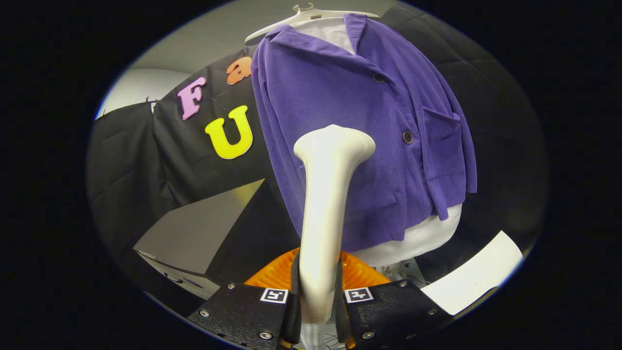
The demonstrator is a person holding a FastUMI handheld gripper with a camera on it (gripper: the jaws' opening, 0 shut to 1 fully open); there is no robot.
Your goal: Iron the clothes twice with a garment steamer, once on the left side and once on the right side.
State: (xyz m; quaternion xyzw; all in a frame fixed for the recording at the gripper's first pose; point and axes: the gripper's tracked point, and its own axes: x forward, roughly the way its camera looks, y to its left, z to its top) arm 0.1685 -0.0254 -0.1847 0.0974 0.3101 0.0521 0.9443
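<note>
My gripper (317, 287) is shut on the handle of a white garment steamer (326, 194), which rises upright between the fingers. Its flared head (335, 143) is in front of the middle of a purple corduroy jacket (359, 121). Whether the head touches the cloth I cannot tell. The jacket hangs over a white shirt (413, 238) on a pale hanger (306, 14). It has dark buttons down the front and a chest pocket (442, 141) to the right of the steamer head.
A grey box-like surface (204, 228) lies low to the left of the jacket. A white sheet (474, 279) lies low to the right. Black quilted cloth forms the wall behind and on both sides.
</note>
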